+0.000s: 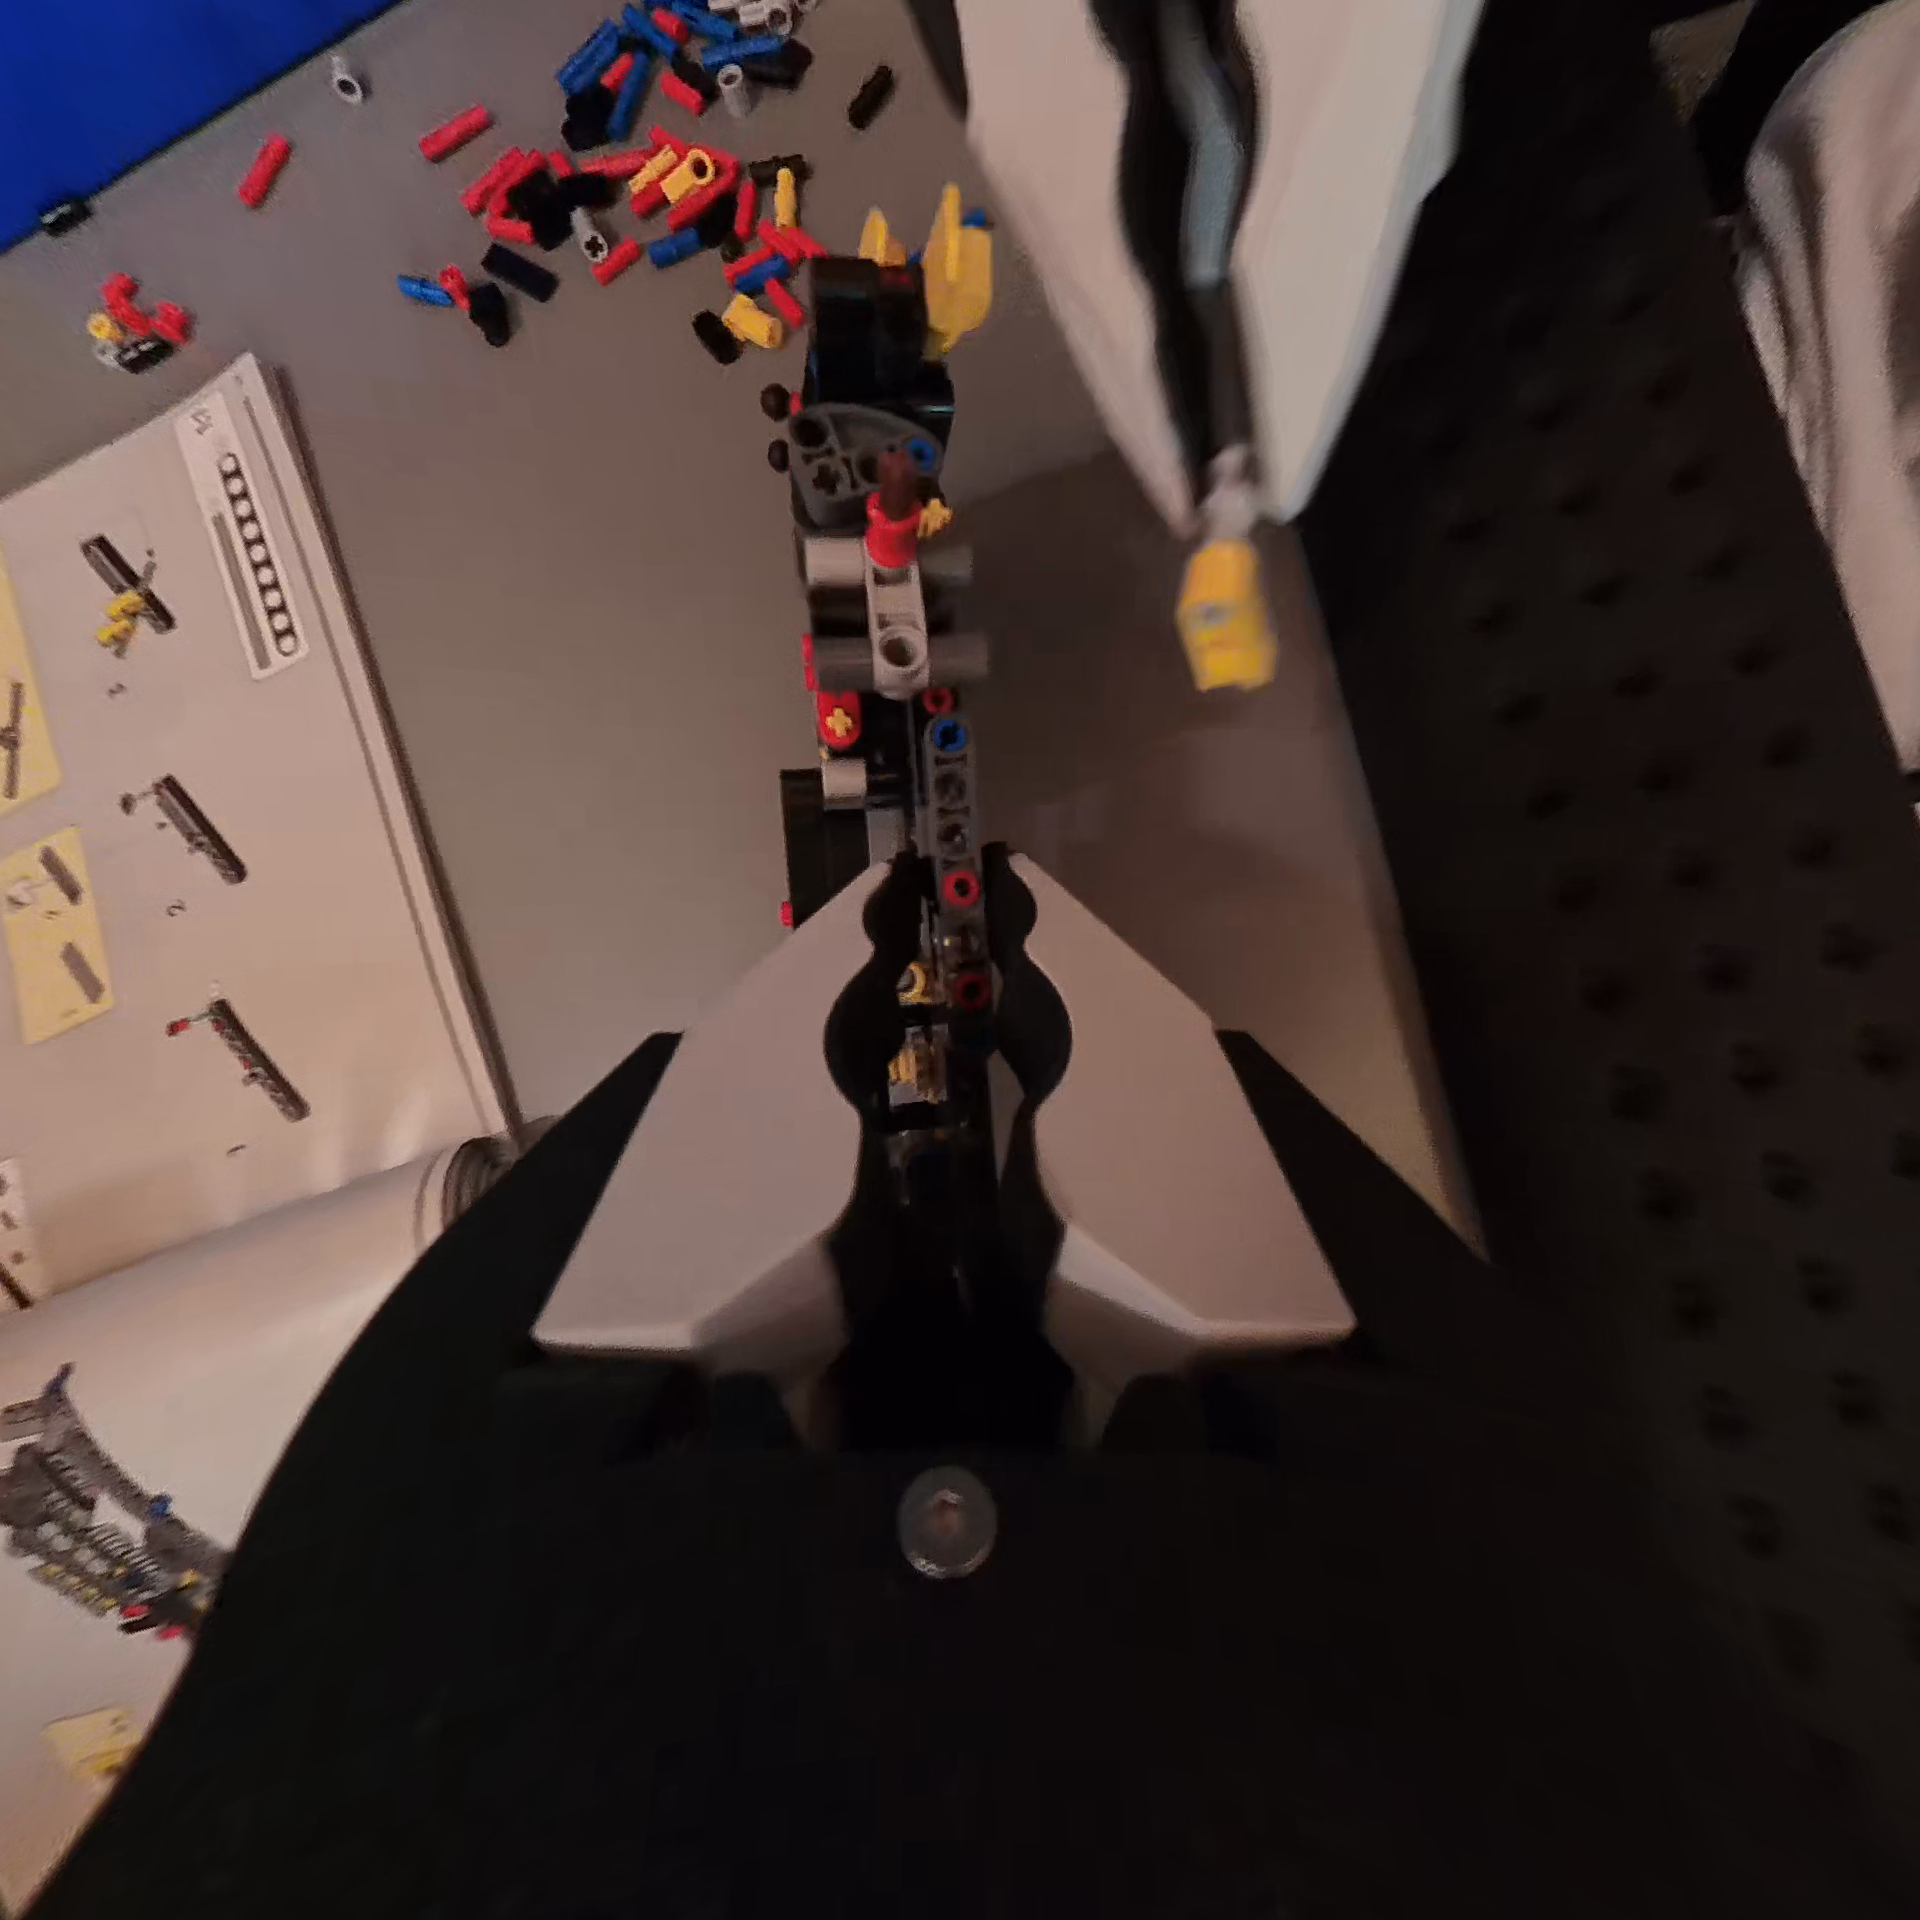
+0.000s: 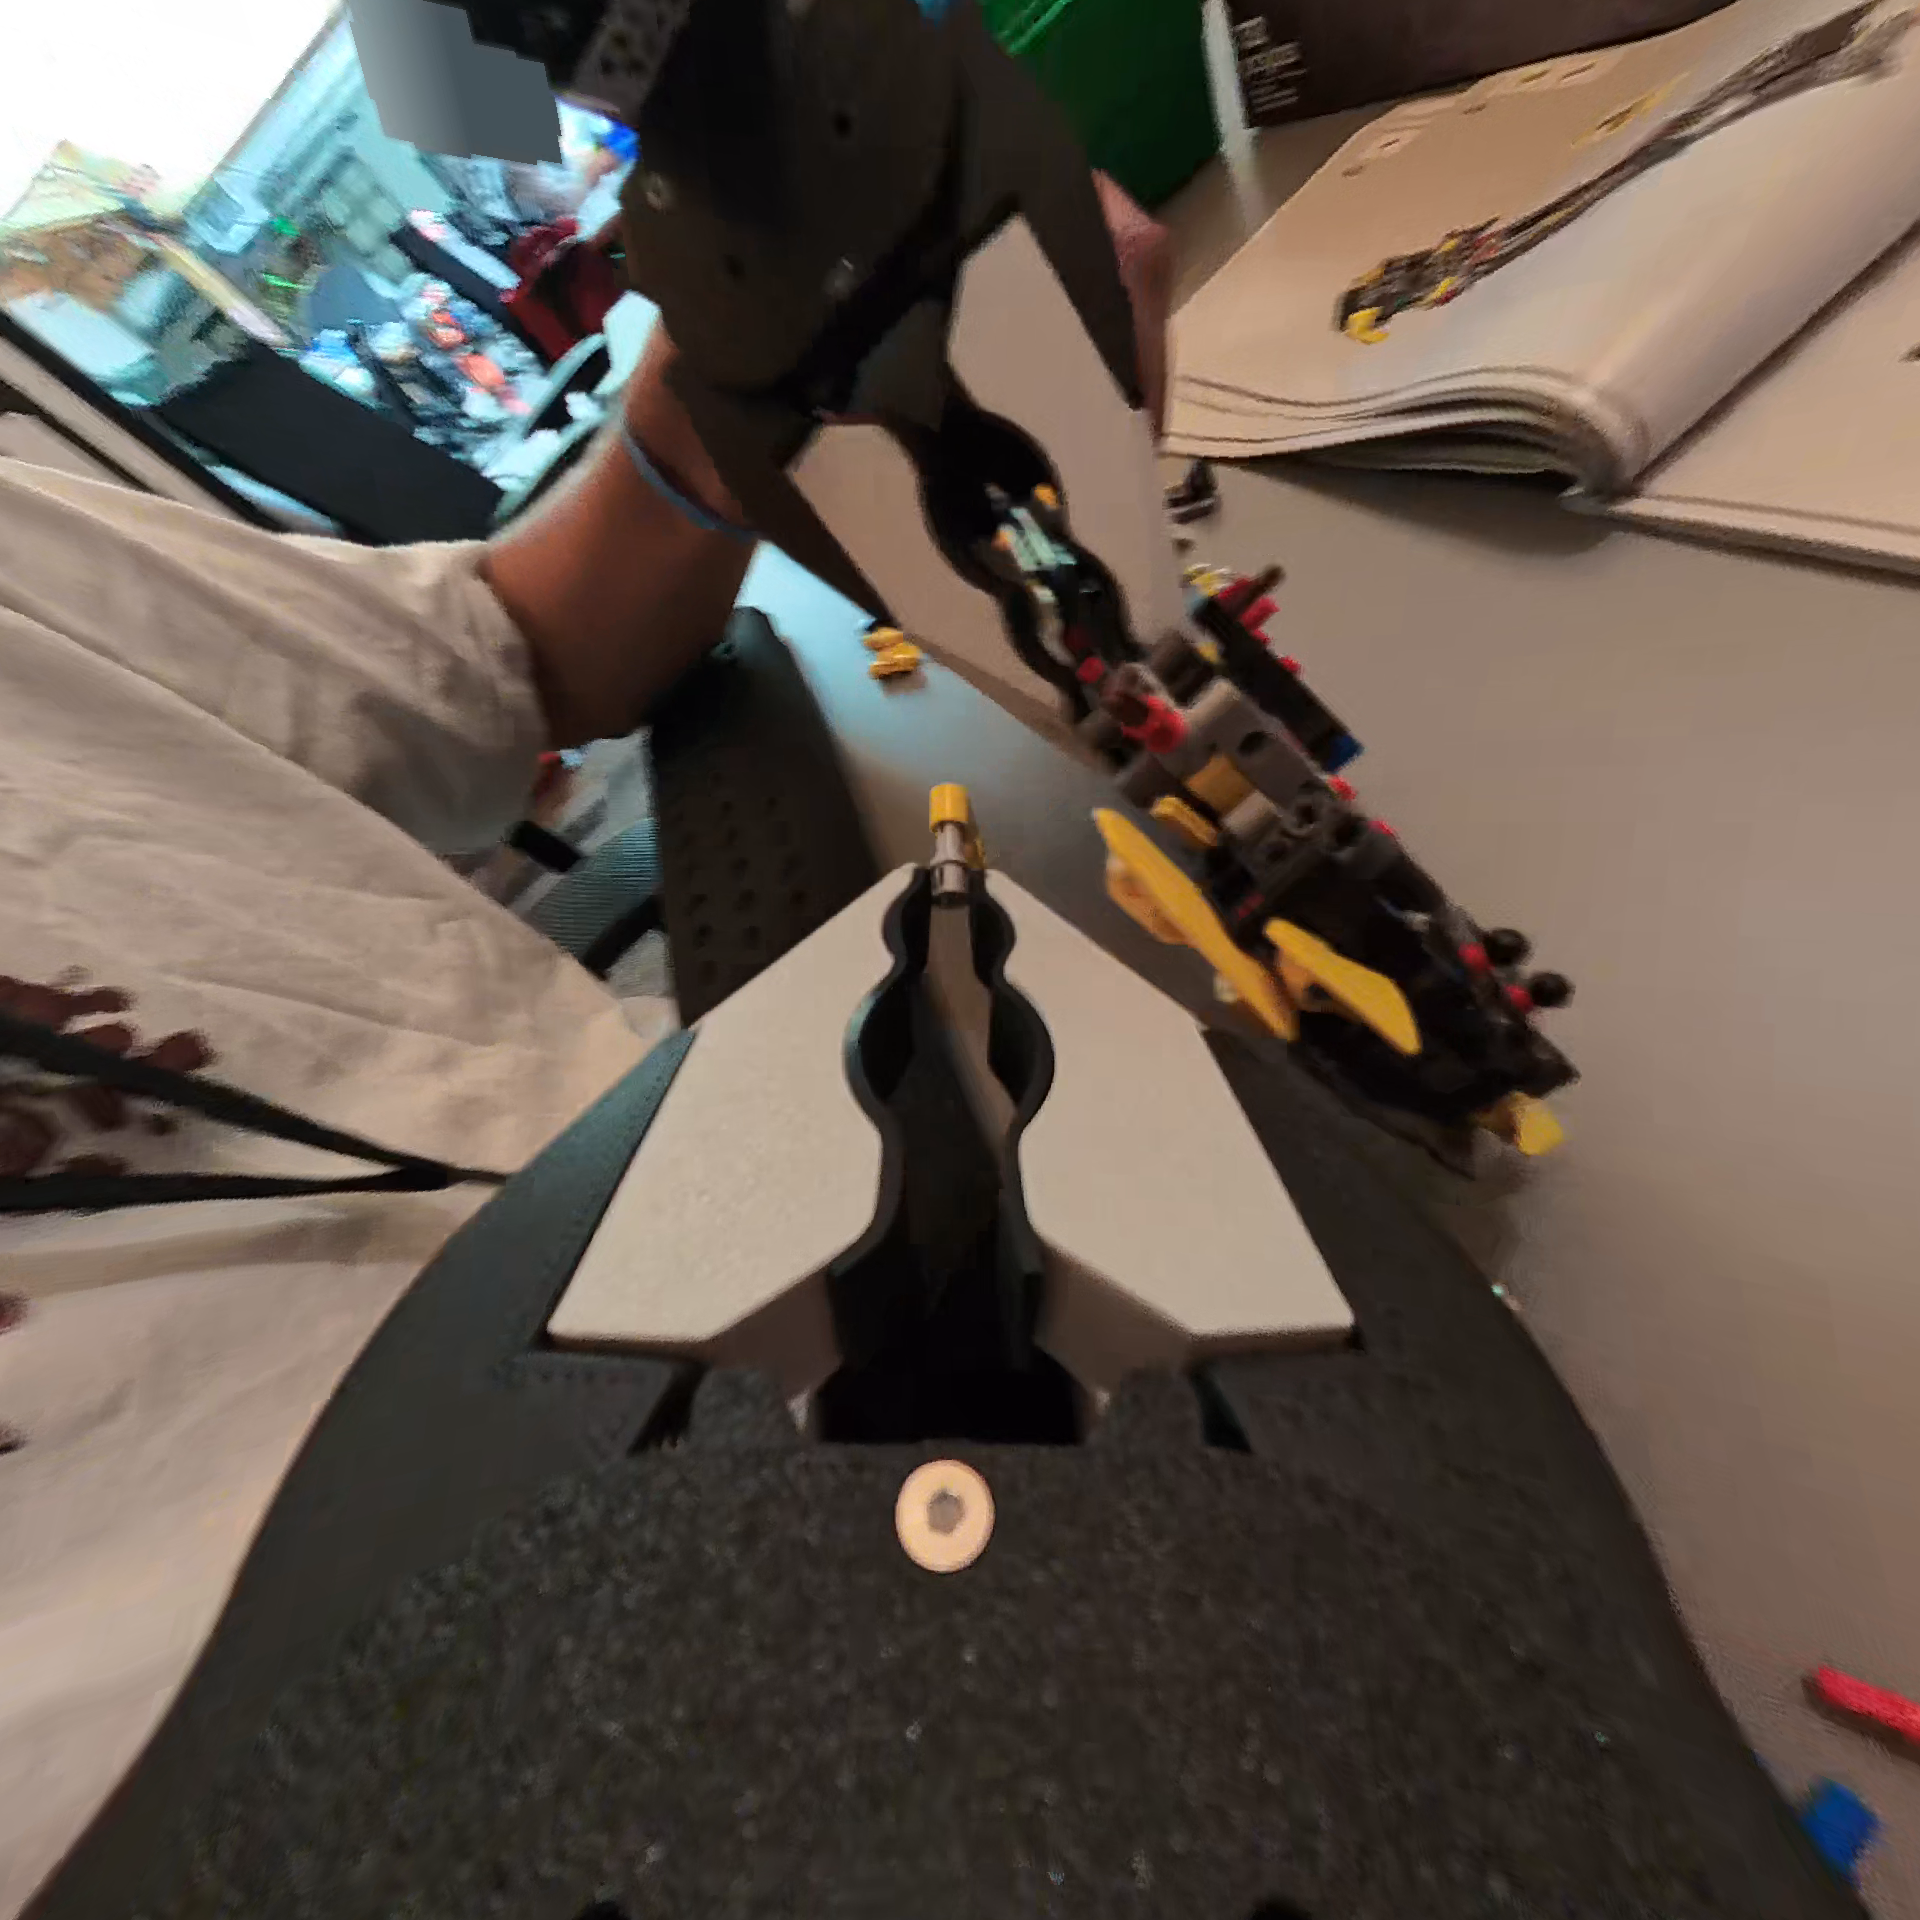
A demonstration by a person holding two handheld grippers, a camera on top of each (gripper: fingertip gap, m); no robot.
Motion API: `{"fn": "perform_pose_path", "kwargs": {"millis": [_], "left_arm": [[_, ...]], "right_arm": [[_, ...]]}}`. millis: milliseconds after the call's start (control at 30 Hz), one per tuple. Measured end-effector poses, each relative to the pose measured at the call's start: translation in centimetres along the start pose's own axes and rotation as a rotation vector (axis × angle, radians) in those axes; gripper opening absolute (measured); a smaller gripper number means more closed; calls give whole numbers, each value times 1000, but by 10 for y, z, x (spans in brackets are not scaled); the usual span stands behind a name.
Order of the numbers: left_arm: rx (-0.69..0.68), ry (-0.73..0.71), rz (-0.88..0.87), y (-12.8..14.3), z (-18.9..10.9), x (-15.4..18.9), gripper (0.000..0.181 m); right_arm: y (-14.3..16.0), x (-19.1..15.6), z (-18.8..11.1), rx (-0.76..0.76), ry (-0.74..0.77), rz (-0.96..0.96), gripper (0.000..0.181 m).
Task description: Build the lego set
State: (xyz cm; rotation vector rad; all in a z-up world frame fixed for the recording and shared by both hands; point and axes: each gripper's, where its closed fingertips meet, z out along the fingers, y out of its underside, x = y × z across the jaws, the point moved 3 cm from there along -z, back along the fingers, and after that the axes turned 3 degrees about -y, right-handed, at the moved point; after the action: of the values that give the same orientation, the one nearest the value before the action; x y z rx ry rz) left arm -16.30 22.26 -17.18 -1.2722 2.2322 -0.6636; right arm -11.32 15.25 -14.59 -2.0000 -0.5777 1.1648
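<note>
– What do the jaws hold?
– The left gripper pinches the bumpy lego model, up above the desk. The right gripper squeezes a small yellow peg.
– And around?
– Loose pieces, an open booklet.

Both grippers, left gripper and right gripper, have black bodies, pale grey wedge fingers and a silver screw; upper left, a cream sleeve.

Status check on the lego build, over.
Left gripper shut on lego assembly, held above table. Right gripper shut on small yellow-and-grey piece, beside the assembly, not touching. Nothing between them.
</note>
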Motion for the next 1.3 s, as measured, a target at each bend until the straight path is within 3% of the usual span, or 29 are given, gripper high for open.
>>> {"fn": "perform_pose_path", "kwargs": {"millis": [100, 200, 300, 433, 533, 967, 1300], "left_arm": [[-11, -67, 8, 0, 0, -6, 6], [6, -92, 14, 0, 1, -6, 6], [22, -109, 17, 0, 1, -5, 6], [32, -131, 11, 0, 1, -3, 6], [37, -134, 5, 1, 1, -3, 6], [49, -118, -26, 1, 2, -5, 6], [41, -124, -25, 1, 2, -4, 6]], "right_arm": [[-33, -20, -24, 34, -124, 87, 6], [-61, 3, -52, -21, -41, 144, 6], [-71, 30, -56, -160, -70, 250, 5], [-65, 36, -39, -339, -256, 417, 6], [-52, 45, -28, -446, -234, 441, 5], [-40, 52, -24, -545, -195, 528, 6], [-40, 55, -23, -651, -115, 430, 5]]}}
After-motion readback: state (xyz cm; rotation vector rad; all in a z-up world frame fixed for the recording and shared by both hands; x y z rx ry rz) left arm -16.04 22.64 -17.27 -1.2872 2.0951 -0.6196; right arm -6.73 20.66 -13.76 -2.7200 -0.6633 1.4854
